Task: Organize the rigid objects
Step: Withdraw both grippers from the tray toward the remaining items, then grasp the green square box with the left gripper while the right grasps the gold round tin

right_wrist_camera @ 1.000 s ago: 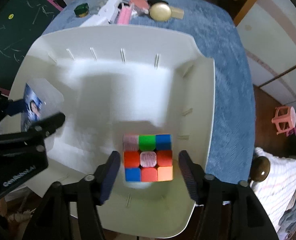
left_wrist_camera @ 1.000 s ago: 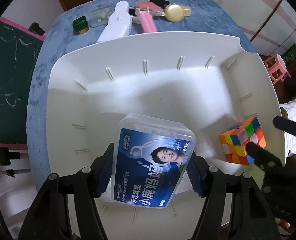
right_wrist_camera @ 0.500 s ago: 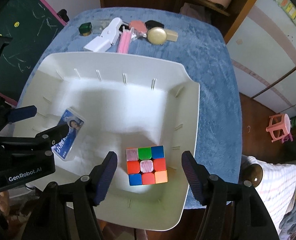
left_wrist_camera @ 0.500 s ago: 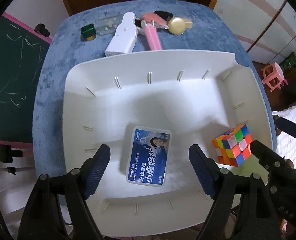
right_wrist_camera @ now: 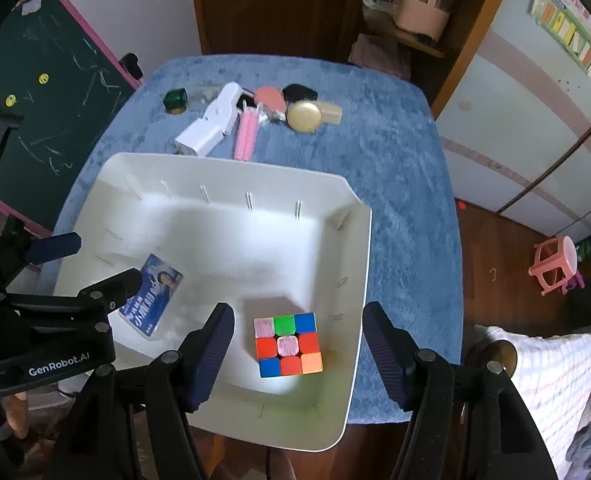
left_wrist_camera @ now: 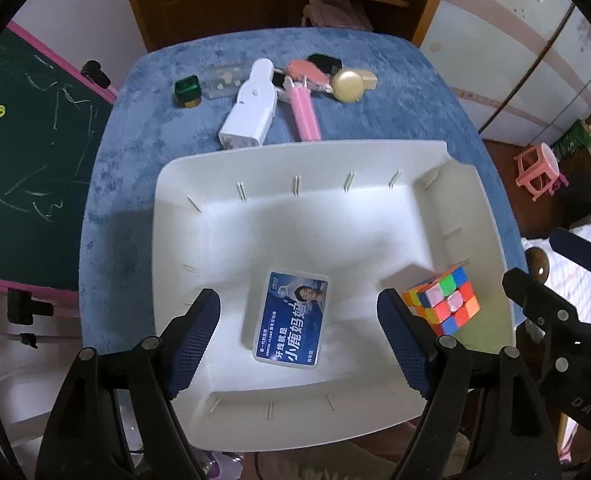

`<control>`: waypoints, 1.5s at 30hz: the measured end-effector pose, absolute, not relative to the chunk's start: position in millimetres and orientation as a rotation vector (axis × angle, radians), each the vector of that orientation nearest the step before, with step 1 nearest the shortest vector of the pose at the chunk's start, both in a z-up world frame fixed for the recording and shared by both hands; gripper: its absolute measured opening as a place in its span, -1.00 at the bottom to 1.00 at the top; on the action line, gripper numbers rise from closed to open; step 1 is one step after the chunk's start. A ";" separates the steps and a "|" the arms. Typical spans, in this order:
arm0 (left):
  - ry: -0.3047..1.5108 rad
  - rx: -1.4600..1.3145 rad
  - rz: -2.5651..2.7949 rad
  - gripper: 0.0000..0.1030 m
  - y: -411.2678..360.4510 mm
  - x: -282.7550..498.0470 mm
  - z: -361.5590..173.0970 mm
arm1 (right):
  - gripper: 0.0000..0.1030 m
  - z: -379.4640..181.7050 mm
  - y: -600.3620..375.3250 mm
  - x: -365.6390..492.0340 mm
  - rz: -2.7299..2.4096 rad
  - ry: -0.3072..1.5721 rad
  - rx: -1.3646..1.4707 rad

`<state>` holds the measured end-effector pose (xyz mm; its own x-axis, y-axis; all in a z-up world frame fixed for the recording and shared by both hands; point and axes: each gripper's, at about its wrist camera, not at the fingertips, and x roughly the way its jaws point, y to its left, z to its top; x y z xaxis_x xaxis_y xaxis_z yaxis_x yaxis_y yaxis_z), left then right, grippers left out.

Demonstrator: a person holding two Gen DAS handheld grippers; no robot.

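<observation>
- Blue plush worktop fills the frame's middle.
- White tray sits lower centre on it.
- Along the upper edge: green block, white device, pink case, gold disc.

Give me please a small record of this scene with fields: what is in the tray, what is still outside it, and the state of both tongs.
tray: white tray on blue cloth
inside tray: floss box, lying flat; puzzle cube
outside tray: white device, pink tube, gold disc, green block
left tongs: open, just opened, above the floss box, no contact
right tongs: open, above the cube, no contact
</observation>
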<state>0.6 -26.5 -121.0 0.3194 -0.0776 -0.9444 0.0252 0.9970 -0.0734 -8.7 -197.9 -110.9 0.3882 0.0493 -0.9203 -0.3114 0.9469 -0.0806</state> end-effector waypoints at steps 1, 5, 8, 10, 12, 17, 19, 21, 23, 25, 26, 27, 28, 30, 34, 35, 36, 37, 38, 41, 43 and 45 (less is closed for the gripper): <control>1.234 -0.062 -0.068 0.62 -25.4 0.9 -114.7 | 0.31 -107.1 -198.5 -9.1 0.237 1.143 -0.257; 1.195 -0.103 -0.063 0.62 -22.9 1.9 -93.8 | 0.31 -91.3 -201.2 -9.6 0.246 1.108 -0.263; 1.173 -0.137 -0.073 0.62 -22.3 0.4 -79.9 | 0.31 -77.9 -204.7 -9.0 0.264 1.077 -0.257; 1.159 -0.145 -0.061 0.62 -22.4 -1.4 -72.1 | 0.31 -68.3 -206.6 -8.4 0.278 1.050 -0.254; 1.153 -0.155 -0.047 0.62 -21.6 -2.1 -65.5 | 0.31 -60.3 -209.1 -7.0 0.294 1.033 -0.250; 1.121 -0.177 0.010 0.62 -13.3 -4.3 -47.3 | 0.31 -44.6 -214.3 -1.0 0.326 1.005 -0.242; 1.106 -0.172 0.031 0.62 -8.8 -5.0 -40.4 | 0.31 -37.2 -216.9 3.3 0.339 0.989 -0.233; 1.089 -0.154 0.059 0.62 -3.4 -4.2 -32.5 | 0.31 -30.9 -218.9 6.8 0.349 0.976 -0.222; 1.068 -0.137 0.095 0.62 3.9 -2.6 -23.4 | 0.31 -24.2 -221.2 11.9 0.349 0.958 -0.220; 1.055 -0.129 0.122 0.62 12.2 0.9 -16.3 | 0.31 -17.8 -222.5 17.2 0.349 0.946 -0.212; 1.053 -0.128 0.133 0.62 16.3 3.5 -13.6 | 0.31 -14.6 -223.0 21.3 0.351 0.944 -0.205; 1.049 -0.129 0.138 0.62 21.0 6.5 -10.5 | 0.31 -12.6 -223.7 24.6 0.352 0.943 -0.199; 1.046 -0.132 0.141 0.62 26.9 11.4 -6.6 | 0.31 -9.2 -224.4 29.8 0.348 0.938 -0.190; 1.039 -0.128 0.149 0.62 34.2 18.4 -1.3 | 0.31 -2.9 -225.5 38.2 0.338 0.932 -0.179; 1.022 -0.114 0.155 0.62 45.0 37.6 8.1 | 0.31 10.7 -224.1 55.5 0.323 0.921 -0.160; 1.021 -0.113 0.155 0.62 48.1 44.8 9.9 | 0.31 13.1 -223.4 60.6 0.317 0.920 -0.160; 1.023 -0.116 0.150 0.62 50.8 51.8 10.7 | 0.31 15.9 -222.4 64.8 0.308 0.917 -0.159; 1.027 -0.119 0.145 0.62 52.9 58.6 10.6 | 0.31 21.2 -220.2 73.4 0.299 0.915 -0.156; 1.032 -0.125 0.140 0.62 55.8 66.6 10.4 | 0.31 24.2 -219.0 79.2 0.295 0.914 -0.153; 1.035 -0.131 0.133 0.62 63.9 93.7 8.7 | 0.31 31.3 -213.5 102.4 0.272 0.917 -0.136; 1.038 -0.125 0.133 0.62 68.6 111.3 5.7 | 0.31 31.5 -209.5 117.3 0.262 0.931 -0.122; 1.050 -0.116 0.141 0.62 74.5 133.6 -2.8 | 0.31 27.2 -204.5 136.9 0.251 0.959 -0.092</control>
